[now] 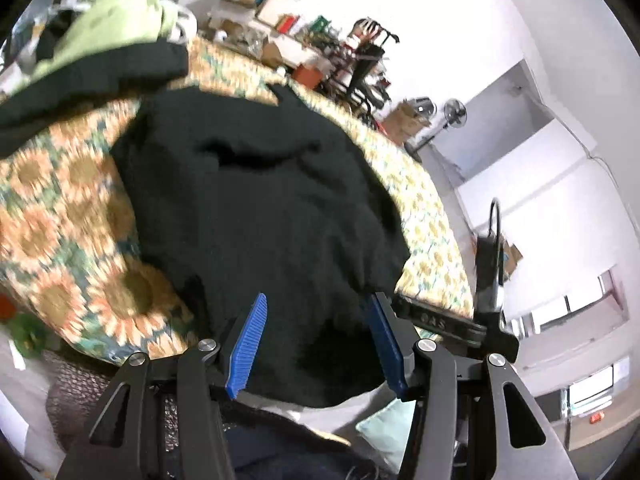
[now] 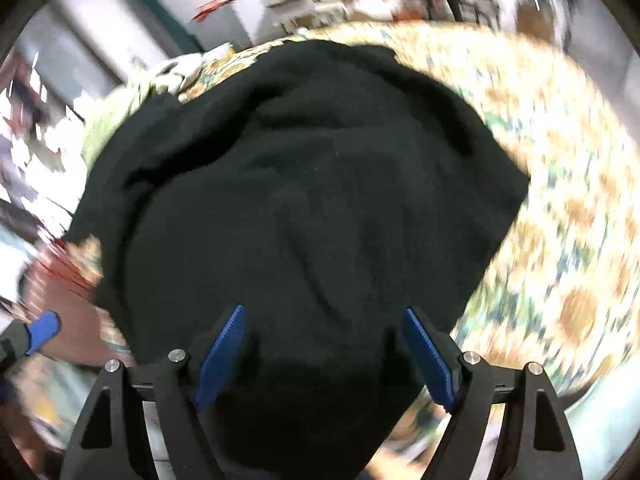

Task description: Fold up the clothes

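A black garment (image 1: 260, 200) lies spread and rumpled on a sunflower-patterned bedspread (image 1: 60, 220). Its near edge hangs over the side of the bed. My left gripper (image 1: 318, 298) hovers over that near edge. Its blue pads (image 1: 248, 348) stand apart with the cloth below and between them, and they do not press on it. In the right wrist view the same black garment (image 2: 312, 200) fills the middle. My right gripper (image 2: 323, 309) is wide open over it, pads clear of the cloth. A blue pad of the left gripper (image 2: 42, 336) shows at the left edge.
A pile with a green cloth (image 1: 112, 12) and another black garment (image 1: 92, 76) sits at the far left of the bed. Boxes and clutter (image 1: 280, 20) line the far wall beside a fan (image 1: 455, 114). Bare bedspread (image 2: 560, 160) lies right of the garment.
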A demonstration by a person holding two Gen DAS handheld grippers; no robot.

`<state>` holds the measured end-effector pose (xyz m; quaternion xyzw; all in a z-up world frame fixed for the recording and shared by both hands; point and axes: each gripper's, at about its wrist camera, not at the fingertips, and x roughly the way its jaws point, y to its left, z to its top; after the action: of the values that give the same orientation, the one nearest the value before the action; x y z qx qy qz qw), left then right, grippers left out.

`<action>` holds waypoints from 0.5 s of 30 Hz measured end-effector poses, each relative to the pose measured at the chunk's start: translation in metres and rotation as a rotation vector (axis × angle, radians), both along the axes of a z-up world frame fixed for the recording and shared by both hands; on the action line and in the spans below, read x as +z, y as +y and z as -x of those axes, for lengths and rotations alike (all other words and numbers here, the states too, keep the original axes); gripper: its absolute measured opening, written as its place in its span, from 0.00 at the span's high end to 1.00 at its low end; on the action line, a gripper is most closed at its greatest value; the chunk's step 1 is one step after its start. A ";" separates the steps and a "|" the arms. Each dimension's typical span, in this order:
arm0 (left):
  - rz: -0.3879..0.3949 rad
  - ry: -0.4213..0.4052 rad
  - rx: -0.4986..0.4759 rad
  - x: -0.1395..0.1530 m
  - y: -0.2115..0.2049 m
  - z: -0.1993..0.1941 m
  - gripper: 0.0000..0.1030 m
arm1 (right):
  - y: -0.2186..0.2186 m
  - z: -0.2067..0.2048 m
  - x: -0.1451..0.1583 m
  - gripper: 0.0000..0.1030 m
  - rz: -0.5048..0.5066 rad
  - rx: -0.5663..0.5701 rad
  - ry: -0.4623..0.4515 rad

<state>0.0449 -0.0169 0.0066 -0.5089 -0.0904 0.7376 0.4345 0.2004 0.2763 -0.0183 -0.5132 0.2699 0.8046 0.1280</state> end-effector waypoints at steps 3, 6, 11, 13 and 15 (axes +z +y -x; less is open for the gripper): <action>-0.055 -0.004 -0.023 0.024 -0.006 0.005 0.48 | 0.003 -0.014 0.024 0.19 0.045 -0.029 -0.007; -0.072 0.006 -0.062 0.041 -0.001 0.007 0.46 | 0.003 -0.025 0.057 0.15 0.019 -0.048 0.006; -0.070 0.067 -0.020 0.047 0.000 0.008 0.46 | -0.004 -0.029 0.103 0.10 -0.110 -0.062 0.102; -0.074 0.061 -0.006 0.049 -0.001 0.010 0.46 | -0.011 -0.029 0.110 0.10 -0.171 -0.064 0.132; -0.076 0.052 0.006 0.051 -0.001 0.011 0.46 | -0.018 -0.027 0.110 0.10 -0.200 -0.026 0.120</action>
<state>0.0335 -0.0179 0.0573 -0.4723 -0.1086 0.7481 0.4534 0.2275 0.2587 0.0917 -0.4450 0.2021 0.8552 0.1725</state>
